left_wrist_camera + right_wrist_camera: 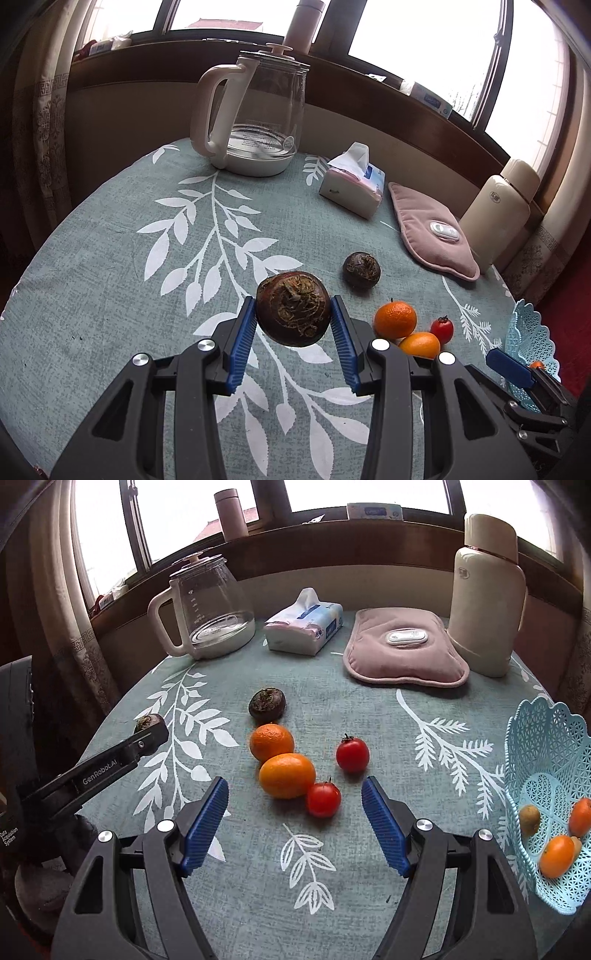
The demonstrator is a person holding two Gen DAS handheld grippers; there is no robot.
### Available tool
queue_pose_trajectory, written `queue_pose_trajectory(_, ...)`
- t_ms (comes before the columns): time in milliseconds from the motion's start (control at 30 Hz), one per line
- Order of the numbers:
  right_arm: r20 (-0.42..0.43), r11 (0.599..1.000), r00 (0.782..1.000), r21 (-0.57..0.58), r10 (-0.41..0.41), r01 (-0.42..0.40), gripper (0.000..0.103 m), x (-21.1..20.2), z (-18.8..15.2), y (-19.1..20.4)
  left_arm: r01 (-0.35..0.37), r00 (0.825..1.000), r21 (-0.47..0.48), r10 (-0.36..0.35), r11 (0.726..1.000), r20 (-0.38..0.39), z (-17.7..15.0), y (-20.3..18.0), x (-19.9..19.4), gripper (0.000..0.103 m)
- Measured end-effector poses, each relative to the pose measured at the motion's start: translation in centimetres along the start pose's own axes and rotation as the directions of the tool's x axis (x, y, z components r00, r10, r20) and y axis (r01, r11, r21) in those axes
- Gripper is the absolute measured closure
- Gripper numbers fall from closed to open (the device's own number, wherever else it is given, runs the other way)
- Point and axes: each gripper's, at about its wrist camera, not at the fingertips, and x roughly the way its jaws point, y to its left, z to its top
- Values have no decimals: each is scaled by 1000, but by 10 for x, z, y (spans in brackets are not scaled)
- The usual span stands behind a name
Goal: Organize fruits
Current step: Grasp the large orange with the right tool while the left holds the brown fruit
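Observation:
My left gripper is shut on a dark brown water chestnut and holds it above the leaf-print tablecloth. A second water chestnut lies on the cloth. Nearer to me are two oranges and two red tomatoes. My right gripper hovers open just short of this cluster, with nothing touching its blue pads. A light blue lattice basket stands at the right table edge with several small fruits inside.
Along the back of the table stand a glass kettle, a tissue pack, a pink heating pad and a cream thermos. A windowsill runs behind them. The round table's edge curves away on the left.

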Motion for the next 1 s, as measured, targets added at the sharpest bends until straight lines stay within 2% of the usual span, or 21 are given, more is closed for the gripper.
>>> queue_pose_trajectory(267, -60, 996, 998, -82, -24, 19, 27, 37, 10, 13, -3, 1000, -10, 4, 1000, 15, 1, 2, -3, 62)
queue_pose_trajectory(633, -112, 997, 993, -82, -21, 12, 28, 63, 11, 13, 3, 1000, -1, -3, 1000, 10, -2, -2, -2, 62)
queue_pose_trajectory(833, -124, 995, 992, -99, -37, 25, 42, 68, 11, 13, 7, 1000, 0, -7, 1000, 6, -2, -2, -2, 62)
queue_pose_trajectory(900, -129, 995, 991, -100, -36, 23, 54, 68, 11, 13, 13, 1000, 5, -13, 1000, 3, -2, -2, -1, 62)
queue_pose_trajectory(1000, -129, 995, 991, -96, -31, 18, 56, 65, 10, 12, 18, 1000, 7, -18, 1000, 0, -2, -3, 0, 62)
